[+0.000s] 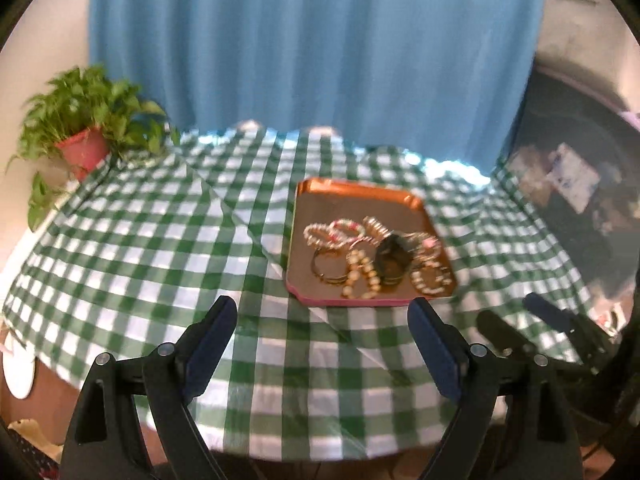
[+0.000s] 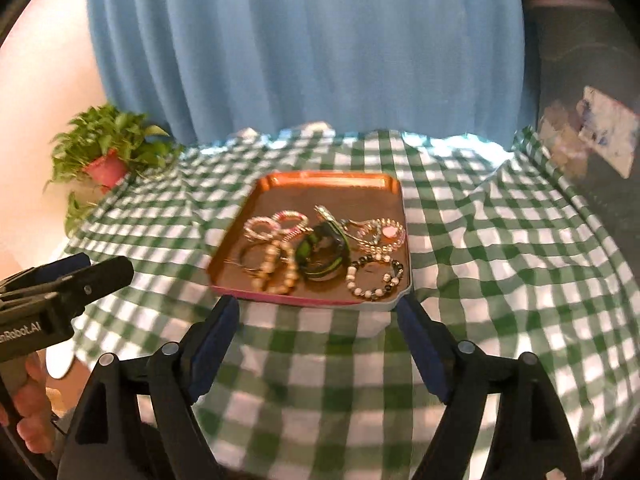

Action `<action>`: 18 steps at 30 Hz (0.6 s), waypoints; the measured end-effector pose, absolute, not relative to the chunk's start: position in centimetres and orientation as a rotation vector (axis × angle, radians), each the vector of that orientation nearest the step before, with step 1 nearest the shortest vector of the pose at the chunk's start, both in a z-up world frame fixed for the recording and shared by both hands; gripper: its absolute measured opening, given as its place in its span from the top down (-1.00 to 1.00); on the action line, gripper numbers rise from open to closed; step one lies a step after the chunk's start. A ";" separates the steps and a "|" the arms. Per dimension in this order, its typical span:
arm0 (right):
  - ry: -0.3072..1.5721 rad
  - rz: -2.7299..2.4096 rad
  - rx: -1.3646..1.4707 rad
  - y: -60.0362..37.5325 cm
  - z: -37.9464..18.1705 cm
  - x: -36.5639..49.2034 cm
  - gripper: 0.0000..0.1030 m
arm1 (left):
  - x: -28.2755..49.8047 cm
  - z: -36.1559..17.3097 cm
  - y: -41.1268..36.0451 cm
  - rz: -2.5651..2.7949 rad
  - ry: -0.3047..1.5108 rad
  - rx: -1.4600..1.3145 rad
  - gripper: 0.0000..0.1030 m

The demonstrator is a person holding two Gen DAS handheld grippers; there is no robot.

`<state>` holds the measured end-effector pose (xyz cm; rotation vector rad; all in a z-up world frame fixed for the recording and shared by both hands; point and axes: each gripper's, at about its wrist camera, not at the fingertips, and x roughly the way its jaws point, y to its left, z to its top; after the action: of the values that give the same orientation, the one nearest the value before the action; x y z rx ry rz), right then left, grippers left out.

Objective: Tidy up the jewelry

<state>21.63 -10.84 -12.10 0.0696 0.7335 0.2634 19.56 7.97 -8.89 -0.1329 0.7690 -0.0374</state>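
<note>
A copper-coloured tray (image 1: pixel 340 200) (image 2: pixel 320 184) lies on the green-checked tablecloth and holds several beaded bracelets (image 1: pixel 354 274) (image 2: pixel 276 268) heaped around a dark green bangle (image 1: pixel 392 258) (image 2: pixel 320 258). My left gripper (image 1: pixel 322 304) hangs open above the cloth, short of the tray's near edge, with nothing between its fingers. My right gripper (image 2: pixel 318 302) is open too, its tips level with the tray's near edge, empty. The right gripper (image 1: pixel 516 316) shows at the right of the left wrist view. The left gripper (image 2: pixel 84 268) shows at the left of the right wrist view, a hand under it.
A potted green plant (image 1: pixel 86 136) (image 2: pixel 108 156) stands at the table's far left corner. A blue curtain (image 1: pixel 312 48) hangs behind the table. Dark clutter (image 1: pixel 572 184) sits off the table's right side. The tablecloth (image 1: pixel 160 248) is wrinkled around the tray.
</note>
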 end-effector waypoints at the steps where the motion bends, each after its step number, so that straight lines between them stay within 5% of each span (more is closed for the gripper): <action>1: 0.722 0.266 0.078 -10.8 -11.2 20.5 -0.51 | 18.4 -7.7 7.7 -0.044 0.754 -0.130 -0.69; 8: 0.588 0.199 0.107 -11.6 -5.0 12.4 -0.52 | 9.8 -0.9 4.2 0.036 0.631 -0.059 -0.72; 11: 0.545 0.163 0.080 -12.0 -2.8 9.0 -0.70 | 6.1 1.1 3.0 0.053 0.590 -0.051 -0.89; 18: 0.551 0.156 -0.040 -12.1 -0.3 2.5 -0.71 | 0.2 2.3 0.8 0.016 0.646 -0.059 -1.00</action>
<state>2.54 -12.10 -0.27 -0.0401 0.5511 0.1561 0.18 0.84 2.34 -0.0591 0.6461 0.0156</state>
